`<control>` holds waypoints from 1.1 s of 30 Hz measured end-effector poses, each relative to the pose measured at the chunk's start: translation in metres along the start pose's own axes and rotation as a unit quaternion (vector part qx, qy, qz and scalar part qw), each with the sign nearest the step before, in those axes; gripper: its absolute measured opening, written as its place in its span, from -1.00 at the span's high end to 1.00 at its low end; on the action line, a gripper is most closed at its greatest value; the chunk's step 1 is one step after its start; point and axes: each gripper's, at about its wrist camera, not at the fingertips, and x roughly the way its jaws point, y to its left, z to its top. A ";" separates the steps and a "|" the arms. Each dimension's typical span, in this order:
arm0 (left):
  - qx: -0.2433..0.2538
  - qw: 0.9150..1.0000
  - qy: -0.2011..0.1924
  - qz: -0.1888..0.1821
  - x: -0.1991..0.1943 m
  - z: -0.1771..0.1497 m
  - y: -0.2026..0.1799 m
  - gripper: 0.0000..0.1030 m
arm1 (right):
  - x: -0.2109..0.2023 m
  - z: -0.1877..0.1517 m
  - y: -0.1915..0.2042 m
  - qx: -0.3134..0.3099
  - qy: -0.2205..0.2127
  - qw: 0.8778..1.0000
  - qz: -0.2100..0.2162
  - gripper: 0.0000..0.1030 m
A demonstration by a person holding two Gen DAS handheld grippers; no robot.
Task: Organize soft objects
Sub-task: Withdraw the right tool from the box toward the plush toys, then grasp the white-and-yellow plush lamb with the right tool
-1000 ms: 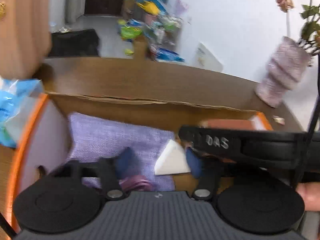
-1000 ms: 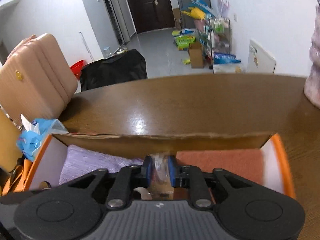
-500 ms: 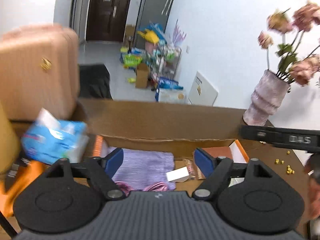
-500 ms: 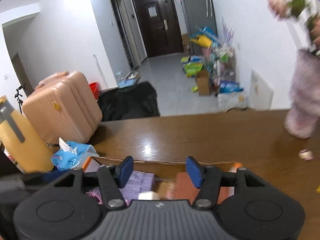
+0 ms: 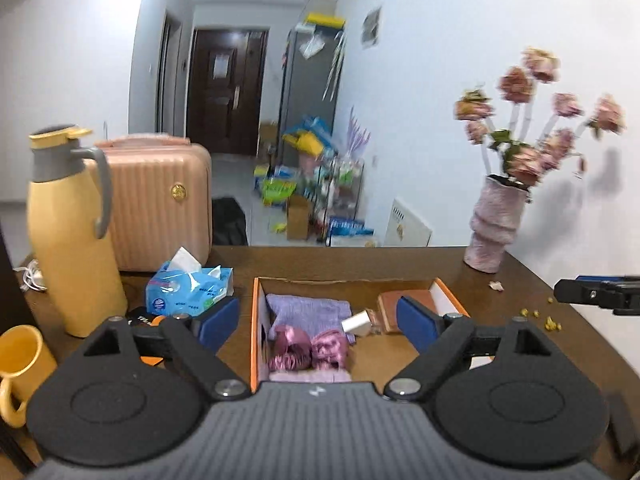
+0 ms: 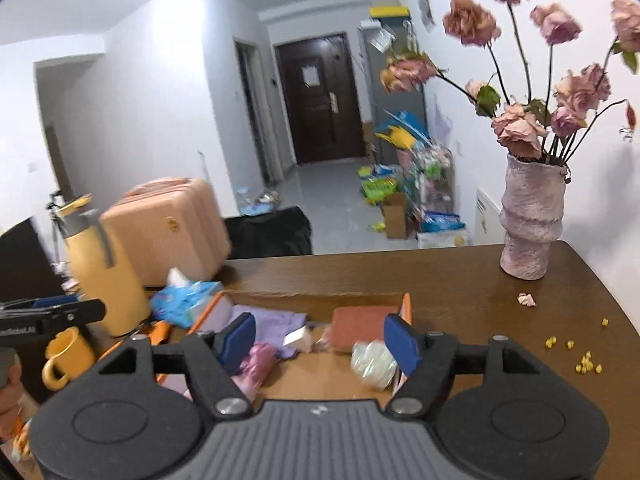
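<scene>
An orange-edged cardboard box [image 5: 254, 332] sits on the brown table. Inside lie a purple cloth [image 5: 308, 309], pink satin scrunchies [image 5: 308, 349], a white wedge sponge [image 5: 357, 323] and a rust-red cloth [image 5: 390, 304]. My left gripper [image 5: 318, 326] is open and empty, raised above the box. My right gripper [image 6: 320, 340] is open and empty above the same box [image 6: 407, 305]; there I see the purple cloth [image 6: 276, 320], the sponge [image 6: 298, 338], the red cloth [image 6: 358, 326] and a clear plastic-wrapped item [image 6: 374, 362].
A yellow jug [image 5: 68, 240], yellow mug [image 5: 18, 360], blue tissue pack [image 5: 188, 288] and pink suitcase [image 5: 156, 204] stand left of the box. A vase of dried roses [image 6: 528, 224] stands back right, with yellow crumbs [image 6: 584, 362] on the table.
Both grippers have lifted up and back from inside the box. The right gripper, shut on a clear wrapped item a second ago, has opened; that item now lies in the box.
</scene>
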 end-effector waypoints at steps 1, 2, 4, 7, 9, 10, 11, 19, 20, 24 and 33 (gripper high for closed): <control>0.012 1.000 -0.013 -0.002 -0.012 -0.016 -0.003 -0.74 | -0.014 -0.014 0.003 -0.006 -0.008 1.000 0.005 -0.39; 0.027 0.999 -0.021 -0.003 -0.022 -0.031 -0.006 -0.75 | -0.029 -0.032 0.007 -0.012 -0.017 1.000 0.010 -0.40; 0.053 0.998 -0.029 0.016 -0.044 -0.068 -0.011 -0.75 | -0.053 -0.064 0.014 -0.020 -0.035 0.999 0.014 -0.42; 0.071 0.996 -0.049 0.012 -0.080 -0.114 -0.019 -0.76 | -0.087 -0.117 0.030 -0.044 -0.058 0.997 0.003 -0.42; 0.067 0.996 -0.060 0.000 -0.106 -0.143 -0.023 -0.77 | -0.107 -0.152 0.041 -0.060 -0.070 0.996 -0.005 -0.46; 0.064 0.996 -0.065 -0.005 -0.121 -0.157 -0.024 -0.79 | -0.116 -0.170 0.045 -0.066 -0.073 0.995 -0.006 -0.54; 0.058 0.996 -0.071 -0.010 -0.134 -0.169 -0.024 -0.85 | -0.124 -0.186 0.049 -0.072 -0.072 0.995 -0.003 -0.59; 0.047 0.997 -0.025 -0.055 -0.163 -0.217 -0.028 -0.90 | -0.181 -0.279 0.061 -0.036 -0.051 0.998 0.026 -0.59; 0.047 0.997 -0.028 -0.054 -0.160 -0.216 -0.030 -0.90 | -0.182 -0.280 0.061 -0.037 -0.049 0.998 0.023 -0.59; 0.034 0.997 -0.009 -0.062 -0.141 -0.220 -0.034 -0.90 | -0.177 -0.277 0.056 -0.036 -0.052 0.998 0.002 -0.60; 0.046 0.997 0.027 -0.063 -0.074 -0.215 -0.052 -0.90 | -0.103 -0.262 0.016 -0.023 -0.012 0.999 -0.033 -0.56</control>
